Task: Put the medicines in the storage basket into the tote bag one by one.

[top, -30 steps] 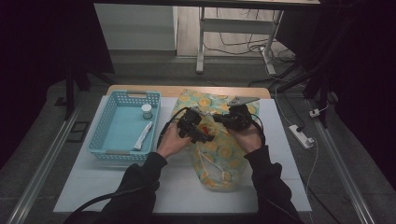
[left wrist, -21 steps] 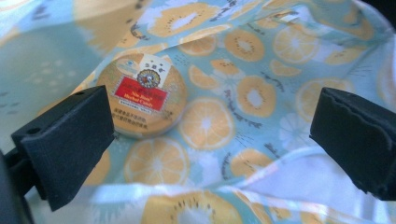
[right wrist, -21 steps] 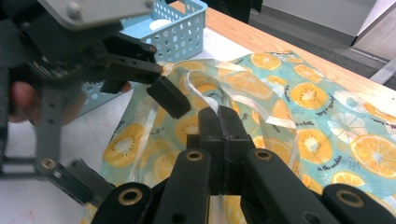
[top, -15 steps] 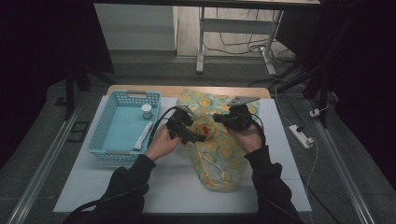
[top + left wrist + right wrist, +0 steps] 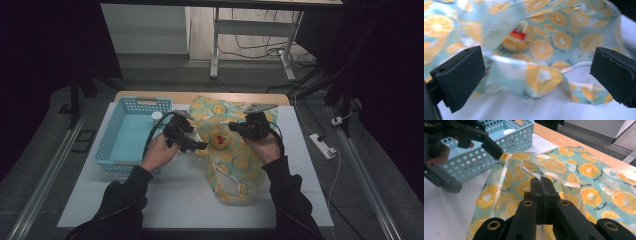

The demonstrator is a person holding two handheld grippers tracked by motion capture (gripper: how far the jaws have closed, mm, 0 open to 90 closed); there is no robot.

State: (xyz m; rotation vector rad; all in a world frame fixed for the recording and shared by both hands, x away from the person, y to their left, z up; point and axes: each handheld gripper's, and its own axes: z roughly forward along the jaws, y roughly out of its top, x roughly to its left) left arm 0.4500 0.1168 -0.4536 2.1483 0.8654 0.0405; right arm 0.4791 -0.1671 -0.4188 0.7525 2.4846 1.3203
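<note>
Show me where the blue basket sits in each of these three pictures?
High view: the blue basket sits left of centre, beside the orange-print bag.
Left gripper view: the basket is not in it; the bag lies beyond the open jaws.
Right gripper view: the basket is at upper left, behind the left gripper.
Shared landmark: the orange-print bag.

Your high view looks forward and down on the whole table [image 5: 190,200] from above your side. Each gripper view rides close and low, facing the orange-print bag [image 5: 235,160] [image 5: 544,50] [image 5: 584,177], which all three views share; the right one also faces the blue basket [image 5: 506,142] [image 5: 120,140].
</note>
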